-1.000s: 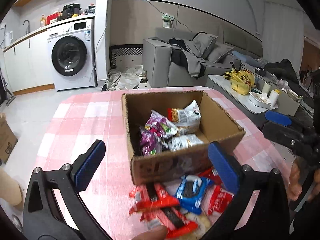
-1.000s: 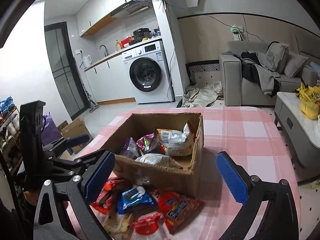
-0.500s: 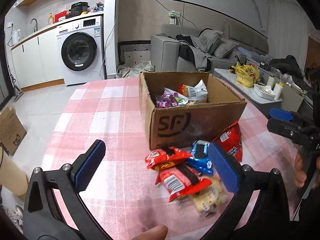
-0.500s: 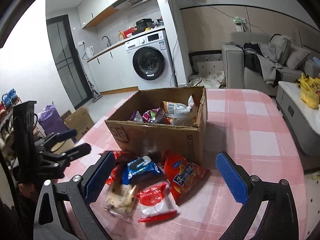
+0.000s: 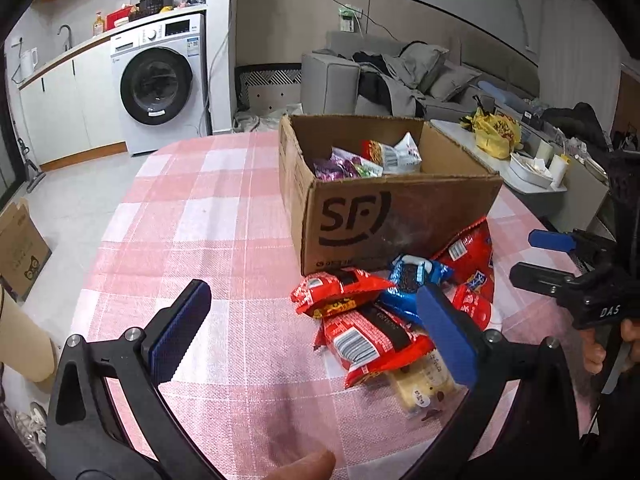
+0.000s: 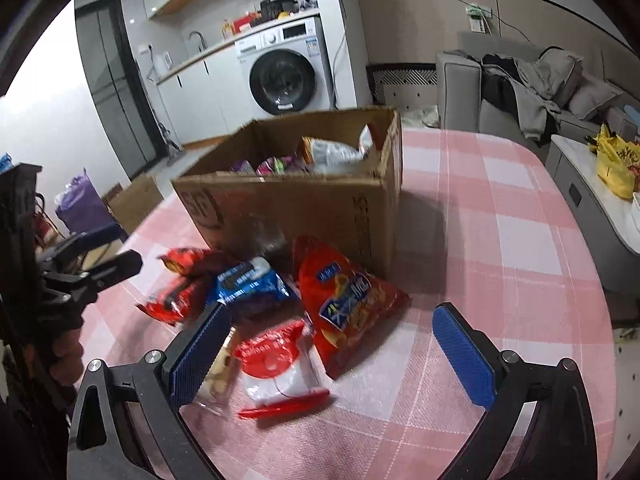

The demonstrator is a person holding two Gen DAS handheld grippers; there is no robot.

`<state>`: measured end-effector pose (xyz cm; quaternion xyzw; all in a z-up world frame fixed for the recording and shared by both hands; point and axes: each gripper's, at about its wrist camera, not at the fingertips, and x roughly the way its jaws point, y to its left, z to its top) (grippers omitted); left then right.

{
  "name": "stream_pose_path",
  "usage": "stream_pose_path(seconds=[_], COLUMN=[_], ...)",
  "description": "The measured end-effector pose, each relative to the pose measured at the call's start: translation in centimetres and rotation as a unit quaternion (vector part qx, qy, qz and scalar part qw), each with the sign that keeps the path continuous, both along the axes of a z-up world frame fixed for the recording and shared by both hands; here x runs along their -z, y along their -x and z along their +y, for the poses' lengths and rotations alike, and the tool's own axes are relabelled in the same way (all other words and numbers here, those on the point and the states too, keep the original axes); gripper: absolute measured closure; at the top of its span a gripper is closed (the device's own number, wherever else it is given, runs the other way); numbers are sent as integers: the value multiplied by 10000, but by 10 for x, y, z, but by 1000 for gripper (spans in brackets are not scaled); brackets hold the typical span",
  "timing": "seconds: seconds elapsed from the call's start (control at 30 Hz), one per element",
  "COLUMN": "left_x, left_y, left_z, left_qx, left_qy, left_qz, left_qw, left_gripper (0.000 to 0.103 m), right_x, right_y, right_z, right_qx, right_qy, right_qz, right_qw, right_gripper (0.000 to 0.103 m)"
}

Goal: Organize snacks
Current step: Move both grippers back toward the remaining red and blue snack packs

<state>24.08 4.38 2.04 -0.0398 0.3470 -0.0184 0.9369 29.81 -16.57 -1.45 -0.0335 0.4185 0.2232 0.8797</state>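
An open cardboard box [image 5: 400,216] marked SF stands on the pink checked table [image 5: 200,208] and holds several snack packs [image 5: 368,158]. In front of it lies a pile of snacks: red packs [image 5: 372,340], a blue pack [image 5: 416,276], a pale biscuit pack [image 5: 424,388]. In the right wrist view the box [image 6: 304,204] stands behind a red chip bag [image 6: 348,308], a blue pack [image 6: 248,284] and a red-and-white pack [image 6: 280,364]. My left gripper [image 5: 312,336] is open and empty, just before the pile. My right gripper [image 6: 332,352] is open and empty over the pile.
A washing machine [image 5: 160,80] and white cabinets stand far left. A grey sofa [image 5: 384,76] with clothes is behind the table. A side table [image 5: 520,156] with a yellow bag is at right. A cardboard box [image 5: 20,248] sits on the floor at left.
Both grippers have pulled back and dropped lower, from looking down into the box to facing its front and the snack pile. Both stay open and empty.
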Motion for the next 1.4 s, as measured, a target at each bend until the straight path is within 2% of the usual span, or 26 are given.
stream_pose_path(seconds=[0.3, 0.53, 0.77, 0.9, 0.97, 1.0, 1.23, 1.4], left_x=[23, 42, 51, 56, 59, 61, 70, 74], left_y=[-14, -27, -32, -36, -39, -40, -43, -46], left_z=[-5, 0, -9, -9, -6, -4, 1, 1], left_qx=[-34, -85, 55, 25, -25, 4, 97, 142], left_qy=[-17, 82, 57, -11, -156, -167, -373, -316], left_qz=[339, 614, 678, 814, 922, 976, 1243, 1293], left_qw=[9994, 9980, 9977, 9967, 9956, 9951, 9915, 9910], left_gripper=[1, 1, 1, 1, 1, 1, 1, 1], right_x=[19, 21, 39, 41, 43, 44, 48, 51], right_y=[0, 8, 14, 21, 23, 23, 21, 17], right_z=[11, 19, 32, 40, 43, 44, 43, 45], right_qx=[-142, -490, -778, -1053, -1204, -1240, -1333, -1288], right_qy=[376, 437, 666, 662, 606, 584, 364, 312], right_qz=[273, 364, 634, 660, 774, 823, 901, 888], right_qw=[9988, 9972, 9927, 9900, 9878, 9871, 9863, 9872], right_gripper=[0, 0, 1, 9, 22, 24, 31, 34])
